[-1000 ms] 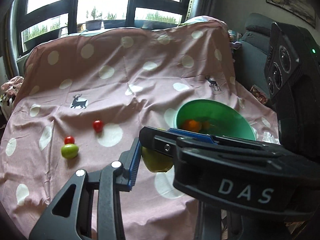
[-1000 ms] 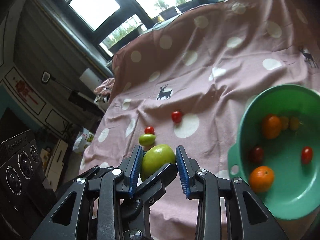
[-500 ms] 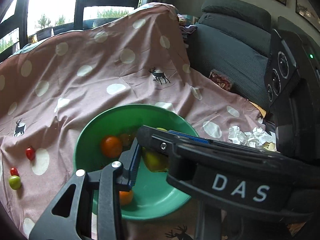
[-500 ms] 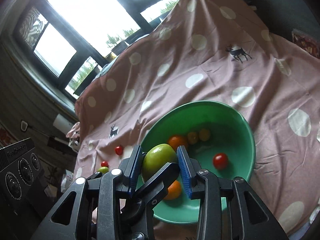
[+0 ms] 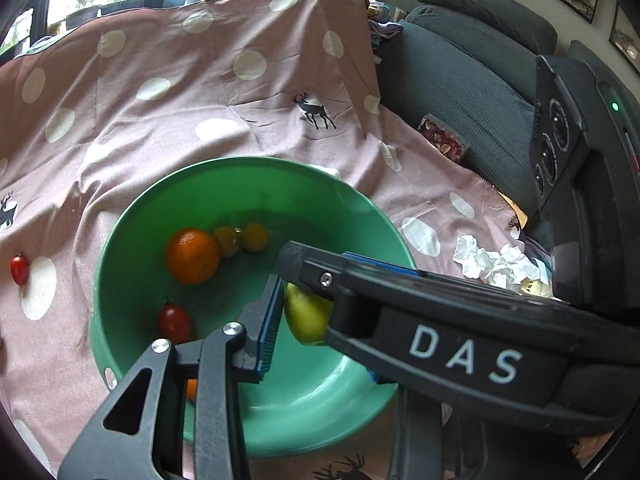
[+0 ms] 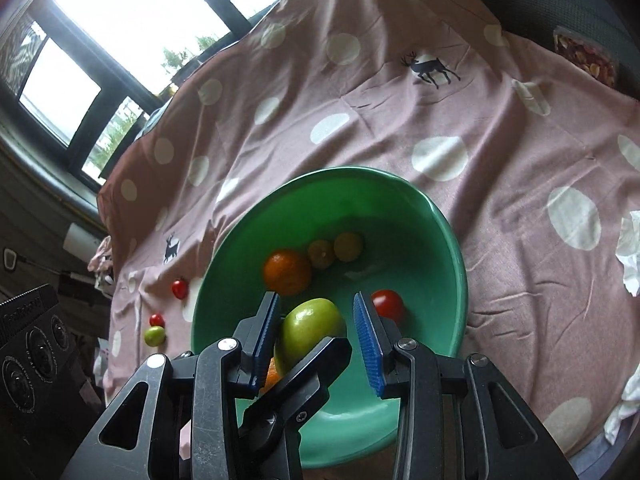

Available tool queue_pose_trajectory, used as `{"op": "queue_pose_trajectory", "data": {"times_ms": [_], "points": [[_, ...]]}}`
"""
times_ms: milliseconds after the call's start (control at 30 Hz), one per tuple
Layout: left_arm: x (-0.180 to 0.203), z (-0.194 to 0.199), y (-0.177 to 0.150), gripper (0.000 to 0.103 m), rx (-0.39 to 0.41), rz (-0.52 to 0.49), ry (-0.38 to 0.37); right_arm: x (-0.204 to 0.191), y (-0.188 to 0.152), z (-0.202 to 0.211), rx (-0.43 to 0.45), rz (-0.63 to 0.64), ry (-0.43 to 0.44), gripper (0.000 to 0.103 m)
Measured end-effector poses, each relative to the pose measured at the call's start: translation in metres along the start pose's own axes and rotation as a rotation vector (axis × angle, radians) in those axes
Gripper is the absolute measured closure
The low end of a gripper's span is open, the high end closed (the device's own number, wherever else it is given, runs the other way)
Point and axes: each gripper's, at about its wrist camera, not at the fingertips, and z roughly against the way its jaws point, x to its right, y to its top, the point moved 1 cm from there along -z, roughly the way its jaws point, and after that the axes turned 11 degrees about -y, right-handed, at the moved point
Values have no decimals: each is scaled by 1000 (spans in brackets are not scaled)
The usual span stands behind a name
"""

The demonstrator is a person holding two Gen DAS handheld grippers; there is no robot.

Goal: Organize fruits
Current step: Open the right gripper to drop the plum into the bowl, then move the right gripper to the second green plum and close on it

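A green fruit [image 5: 308, 316] [image 6: 312, 328] hangs just above the inside of the green bowl [image 5: 256, 160] [image 6: 344, 170]. My left gripper [image 5: 320, 320] is shut on it. One of its fingers [image 6: 316, 364] crosses in front of the fruit in the right wrist view. My right gripper [image 6: 316, 312] straddles the same fruit, with a narrow gap at its right pad. Its body [image 5: 460, 352] hides the left gripper's other finger. In the bowl lie an orange [image 5: 193, 255] [image 6: 287, 272], two small yellow fruits [image 5: 240, 238] and a cherry tomato [image 5: 174, 322] [image 6: 387, 304].
On the pink dotted cloth [image 5: 200, 80], left of the bowl, lie a red tomato [image 5: 19, 268] [image 6: 180, 289], a smaller red one [image 6: 157, 319] and a small green fruit [image 6: 155, 336]. Crumpled tissues [image 5: 496, 264] lie to the right, and a dark sofa [image 5: 460, 80] stands behind.
Both grippers carried the green fruit rightward from over the cloth to over the bowl and sank lower. The right gripper's pads now sit slightly looser around it.
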Motion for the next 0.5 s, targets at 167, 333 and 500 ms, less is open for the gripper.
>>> {"op": "queue_pose_trajectory", "data": {"times_ms": [167, 333, 500], "points": [[-7, 25, -1, 68, 21, 27, -45, -10, -1, 15, 60, 20, 13, 49], [-32, 73, -4, 59, 102, 68, 14, -26, -1, 31, 148, 43, 36, 35], [-87, 132, -10, 49, 200, 202, 139, -50, -4, 38, 185, 83, 87, 34]]}}
